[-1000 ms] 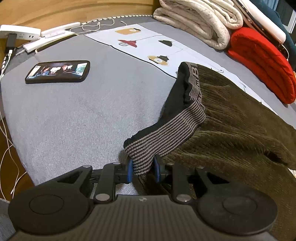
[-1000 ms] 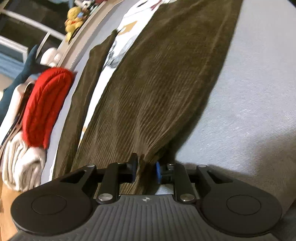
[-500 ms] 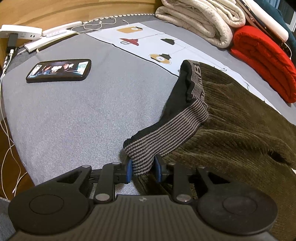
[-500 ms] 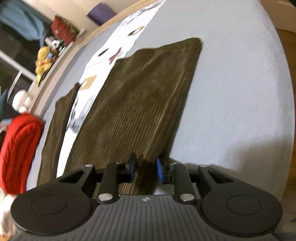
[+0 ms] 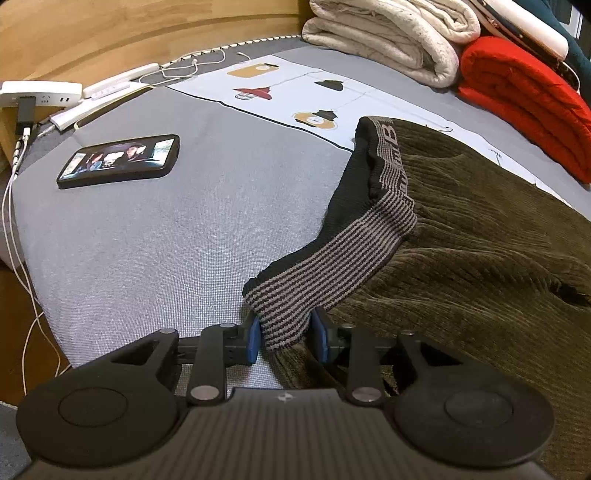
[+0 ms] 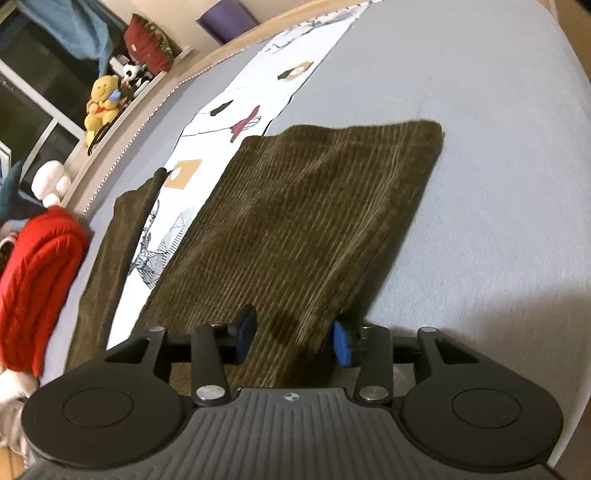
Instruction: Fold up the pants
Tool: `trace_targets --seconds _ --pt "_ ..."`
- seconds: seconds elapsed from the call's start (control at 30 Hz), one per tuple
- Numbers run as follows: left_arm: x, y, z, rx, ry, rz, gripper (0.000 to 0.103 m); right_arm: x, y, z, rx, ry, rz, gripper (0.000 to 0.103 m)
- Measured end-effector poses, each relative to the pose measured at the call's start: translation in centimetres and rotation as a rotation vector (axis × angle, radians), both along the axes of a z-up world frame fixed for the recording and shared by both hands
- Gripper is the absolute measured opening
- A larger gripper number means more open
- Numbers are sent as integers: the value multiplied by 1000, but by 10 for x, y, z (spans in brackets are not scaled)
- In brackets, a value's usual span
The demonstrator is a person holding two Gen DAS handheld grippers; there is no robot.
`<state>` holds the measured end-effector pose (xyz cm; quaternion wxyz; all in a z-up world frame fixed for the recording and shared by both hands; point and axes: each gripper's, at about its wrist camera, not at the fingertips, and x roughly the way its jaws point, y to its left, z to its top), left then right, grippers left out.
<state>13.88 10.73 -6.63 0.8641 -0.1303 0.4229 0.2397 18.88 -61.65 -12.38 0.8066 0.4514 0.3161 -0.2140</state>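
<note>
Dark olive corduroy pants point(image 5: 480, 251) lie on a grey bed, with a striped grey-and-black waistband point(image 5: 332, 273). My left gripper point(image 5: 286, 338) is shut on the waistband's near end and holds it slightly raised. In the right wrist view one pant leg point(image 6: 306, 221) stretches away to its hem, and the other leg point(image 6: 114, 236) lies at the left. My right gripper point(image 6: 291, 341) is open, its jaws wide apart on either side of the near leg fabric.
A phone point(image 5: 120, 160) lies on the bed at the left, with a power strip and cables point(image 5: 40, 96) beyond it. Folded cream point(image 5: 391, 33) and red point(image 5: 524, 88) blankets sit at the back right. A printed white cloth point(image 6: 258, 107) lies under the pants. The bed edge point(image 6: 569, 258) runs at right.
My right gripper has opened and let go of the pant leg, and its view has swung up along the leg to the hem. My left gripper stays shut on the waistband.
</note>
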Motion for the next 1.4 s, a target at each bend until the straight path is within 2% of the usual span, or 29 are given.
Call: trace_targets --seconds 0.13,0.27,0.4,0.5,0.53,0.57,0.6,0.63,0.67,0.7,0.73,0.77,0.83,0.9,1.0,1.2,1.3,1.4 --pt "3 -5 -1 20 8 6 37 -9 -10 1 -78 33 -66 46" --pt "5 -7 -2 29 18 22 39 -9 -15 -1 -74 18 -53 51" --pt "7 -9 -3 62 32 50 56 -8 -15 -2 -63 -15 -38 68" --pt "7 -11 -4 90 45 69 66 -9 -13 -3 -35 -41 -34 74" --pt "8 -12 -4 106 56 75 73 -8 -12 -2 -41 -40 -28 74" --pt "8 -13 -3 124 69 78 75 -8 -11 -2 -51 -37 -18 73" --pt "9 -14 -3 131 77 74 76 -7 -10 -1 -66 -22 -7 57" --pt "10 -14 -2 128 85 74 75 -6 -9 -1 -88 -2 -2 45" --pt "12 -13 -1 122 91 76 74 -6 -8 -2 -102 18 -1 26" --pt "13 -13 0 109 95 70 66 -6 -9 -4 -101 28 -5 17" --pt "14 -13 1 92 93 57 49 -7 -11 -5 -93 22 -8 16" --pt "14 -14 3 67 87 41 41 -8 -12 -4 -90 16 -7 14" --pt "13 -17 8 58 81 47 34 -9 -12 -3 -95 6 2 13" --pt "12 -19 12 70 74 42 32 -10 -12 -3 -102 0 7 13" --pt "15 -16 15 50 79 49 29 -13 -15 -4 -80 -7 5 12" --pt "11 -17 33 58 65 -32 26 -24 -29 -8 -16 -45 -26 10" --pt "11 -11 33 32 64 -27 25 -30 -35 -7 19 -69 -48 8" --pt "11 -13 29 53 69 -33 25 -34 -34 -3 19 -68 -48 7"
